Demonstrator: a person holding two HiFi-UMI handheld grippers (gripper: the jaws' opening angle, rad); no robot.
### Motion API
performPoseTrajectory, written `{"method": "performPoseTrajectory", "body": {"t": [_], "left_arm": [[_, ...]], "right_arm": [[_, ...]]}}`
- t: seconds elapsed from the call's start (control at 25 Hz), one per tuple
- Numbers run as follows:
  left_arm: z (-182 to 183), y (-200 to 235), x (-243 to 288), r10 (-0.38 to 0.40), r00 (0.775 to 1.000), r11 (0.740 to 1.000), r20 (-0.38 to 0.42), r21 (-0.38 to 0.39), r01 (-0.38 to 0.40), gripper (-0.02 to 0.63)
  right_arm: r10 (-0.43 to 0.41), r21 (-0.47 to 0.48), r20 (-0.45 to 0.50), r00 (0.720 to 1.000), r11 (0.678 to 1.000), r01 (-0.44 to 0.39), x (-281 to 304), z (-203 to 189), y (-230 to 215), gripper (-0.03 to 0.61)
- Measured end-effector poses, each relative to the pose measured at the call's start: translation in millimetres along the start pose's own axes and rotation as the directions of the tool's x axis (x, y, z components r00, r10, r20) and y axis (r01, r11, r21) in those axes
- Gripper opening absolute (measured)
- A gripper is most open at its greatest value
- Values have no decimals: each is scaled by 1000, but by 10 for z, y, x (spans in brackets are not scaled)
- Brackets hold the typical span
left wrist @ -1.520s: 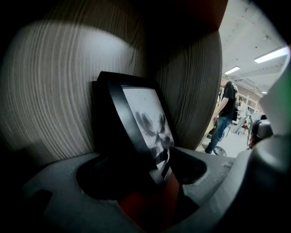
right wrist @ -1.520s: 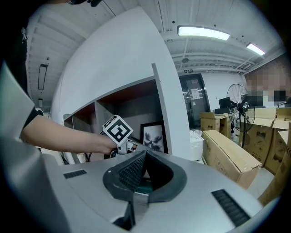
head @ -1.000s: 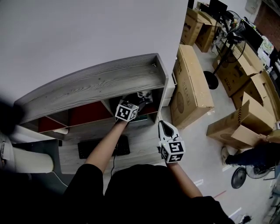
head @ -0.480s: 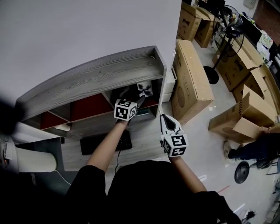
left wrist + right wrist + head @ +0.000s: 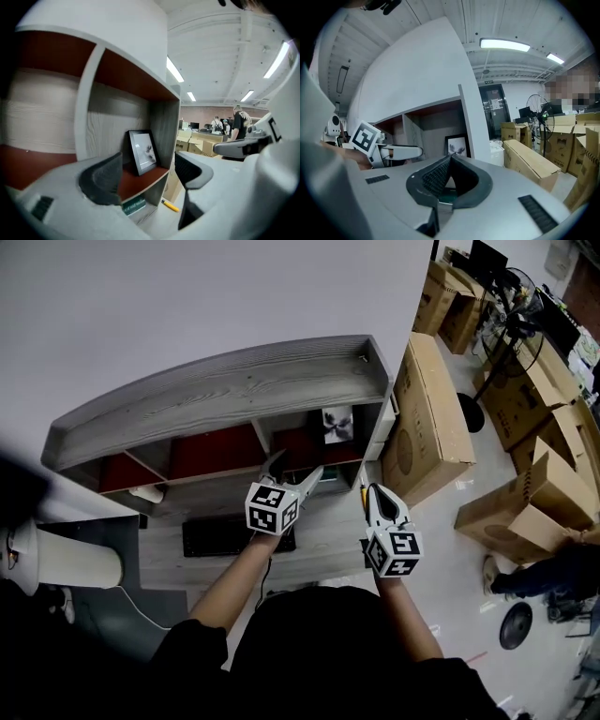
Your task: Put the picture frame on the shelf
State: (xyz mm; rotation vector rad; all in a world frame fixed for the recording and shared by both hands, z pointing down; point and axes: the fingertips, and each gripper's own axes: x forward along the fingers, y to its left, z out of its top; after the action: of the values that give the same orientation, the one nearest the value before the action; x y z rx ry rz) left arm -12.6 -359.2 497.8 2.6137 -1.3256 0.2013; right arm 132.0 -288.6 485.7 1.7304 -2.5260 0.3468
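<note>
Leaning in the rightmost red compartment of the shelf [image 5: 225, 395], the picture frame [image 5: 337, 424] is judged already placed. The left gripper [image 5: 295, 466] is held spread and empty before it; the right gripper [image 5: 375, 498] is pressed together, empty. Only a clean retreat is called for. No writing can be read

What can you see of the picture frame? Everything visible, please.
The picture frame is a slim black rectangle around a pale print with a dark, flower-like motif; its material cannot be told. It stands portrait-wise on the reddish-brown board of the rightmost compartment of the grey wood-grain shelf, set in the back right corner, tilted back and turned partly toward the opening. Only the shelf appears to touch it. The left gripper is in front of it with its jaws apart and is clear of it.
</note>
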Motion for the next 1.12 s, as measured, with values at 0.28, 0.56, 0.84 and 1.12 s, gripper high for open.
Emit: {"method": "performPoseTrajectory", "body": {"t": [0.28,0.56,0.84,1.12], "left_arm": [[-69,-91,-879,79,994,997,75,-29,-77,342],[-144,-43,-1645,154,980,987,128,-56,-148,311],[-316,-93,-2238,186,974,978,126,-116,-172,209],[-434,-282,-2826,123,981,987,149,-123,-105,52]], "right_arm": [[28,-27,19,999,999,-28,-123,68,404,12],[53,-63,-5,999,997,-54,-325,-14,889,12],[79,-97,-28,996,992,-81,-632,-103,1338,12],[67,-134,-55,996,988,-73,-1039,-162,1669,12]]}}
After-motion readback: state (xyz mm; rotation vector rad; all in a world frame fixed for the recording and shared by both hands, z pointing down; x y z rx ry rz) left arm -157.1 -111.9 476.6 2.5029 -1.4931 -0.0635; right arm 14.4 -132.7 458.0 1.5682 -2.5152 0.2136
